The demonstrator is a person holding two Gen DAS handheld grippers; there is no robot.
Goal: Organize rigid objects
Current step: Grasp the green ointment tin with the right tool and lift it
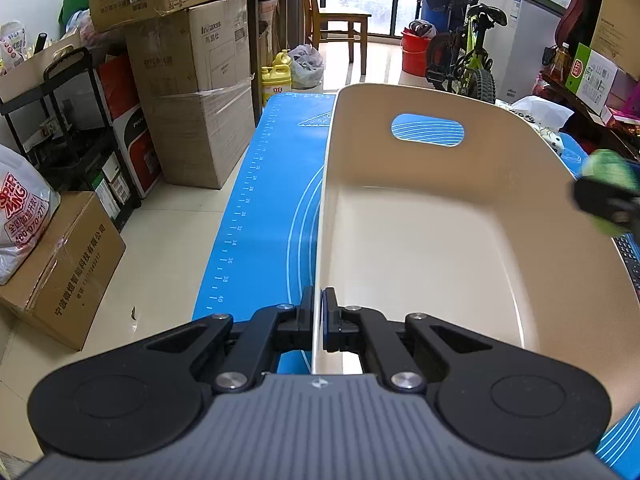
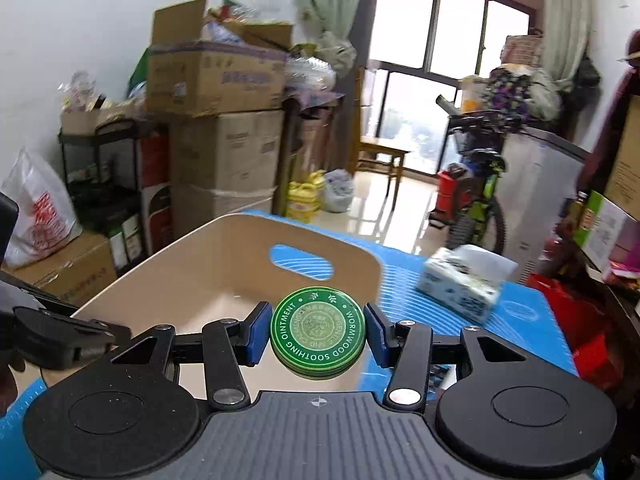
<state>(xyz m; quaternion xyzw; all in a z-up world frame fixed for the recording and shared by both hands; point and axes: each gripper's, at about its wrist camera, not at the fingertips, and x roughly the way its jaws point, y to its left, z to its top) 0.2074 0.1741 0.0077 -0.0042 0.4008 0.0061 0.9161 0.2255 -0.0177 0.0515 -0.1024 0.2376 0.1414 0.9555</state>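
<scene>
A cream plastic bin (image 1: 440,208) with a handle cutout stands on the blue mat (image 1: 260,208), its inside bare. My left gripper (image 1: 319,320) is shut on the bin's near left rim, the thin wall pinched between its pads. In the right wrist view my right gripper (image 2: 318,330) is shut on a round green ointment tin (image 2: 318,332), held flat with its lid up, above the near right edge of the bin (image 2: 208,280). In the left wrist view that tin (image 1: 608,168) and right gripper (image 1: 604,196) show blurred at the bin's right edge.
A tissue pack (image 2: 464,280) lies on the mat right of the bin. Stacked cardboard boxes (image 1: 192,80) and a black shelf (image 1: 76,132) stand along the left, past the table edge. A green child's bicycle (image 1: 468,56) and a wooden chair (image 1: 340,24) stand beyond the table.
</scene>
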